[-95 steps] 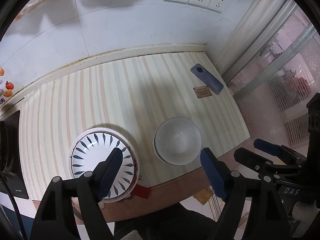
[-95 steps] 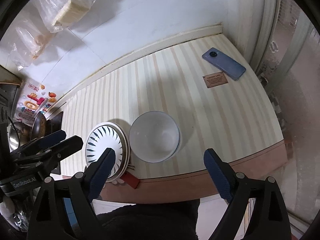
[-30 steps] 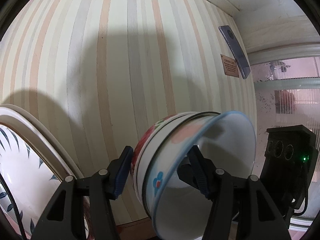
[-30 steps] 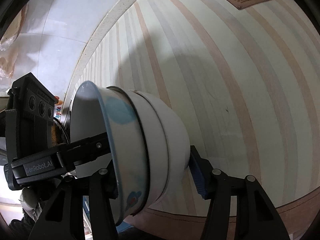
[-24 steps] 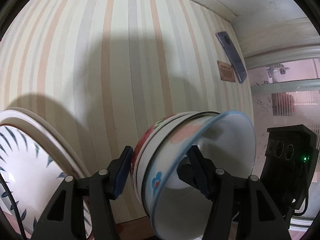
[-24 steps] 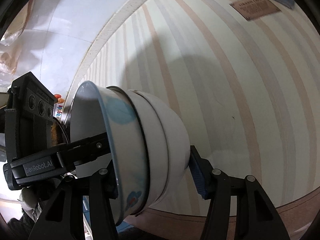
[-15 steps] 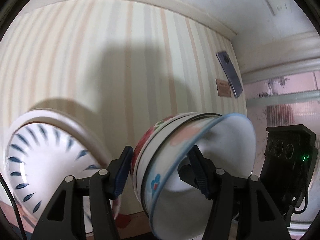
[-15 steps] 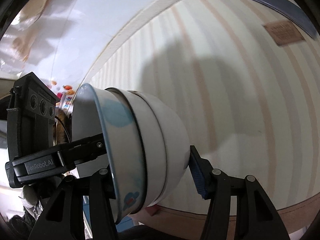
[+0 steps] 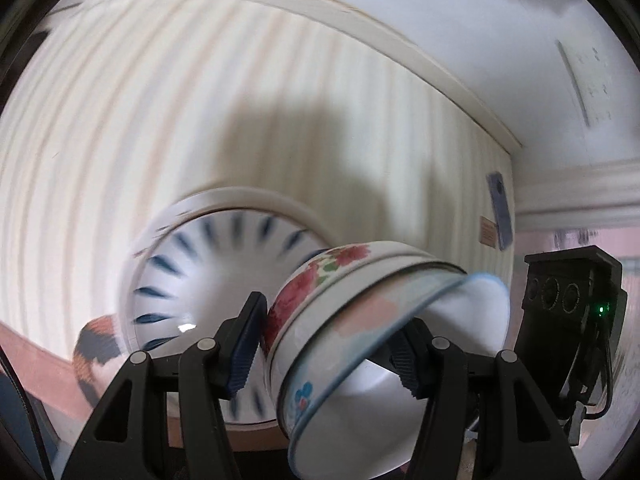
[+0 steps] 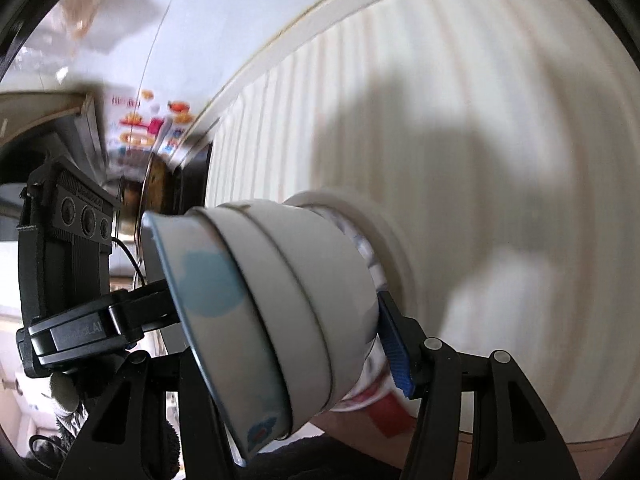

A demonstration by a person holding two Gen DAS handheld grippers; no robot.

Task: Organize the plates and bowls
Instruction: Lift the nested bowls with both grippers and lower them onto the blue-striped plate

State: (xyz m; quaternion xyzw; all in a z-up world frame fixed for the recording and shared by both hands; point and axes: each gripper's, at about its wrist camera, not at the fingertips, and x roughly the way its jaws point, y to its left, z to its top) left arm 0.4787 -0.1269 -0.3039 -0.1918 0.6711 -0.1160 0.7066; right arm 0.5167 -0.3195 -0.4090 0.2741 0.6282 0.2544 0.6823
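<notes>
Both the left gripper (image 9: pixel 326 344) and right gripper (image 10: pixel 280 356) clamp the nested white ceramic bowl stack (image 9: pixel 360 320), now carried over the blue-petalled white plate (image 9: pixel 208 276).

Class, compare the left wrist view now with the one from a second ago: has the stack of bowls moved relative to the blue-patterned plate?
Yes. The stack of bowls, gripped by both claws, has shifted toward the blue-patterned plate: earlier it was beside the plate, over the striped countertop; now it overlaps the plate's right side.

bowl stack (image 9: pixel 384 320) | was resting on striped counter (image 9: pixel 160 100) at 5 o'clock of plates (image 9: pixel 224 272); now clamped between left gripper (image 9: pixel 328 344) and right gripper (image 10: pixel 280 344), lifted, tipped on its side | plates swung from 8 o'clock edge toward centre of left view, directly behind bowls | scene blurred
</notes>
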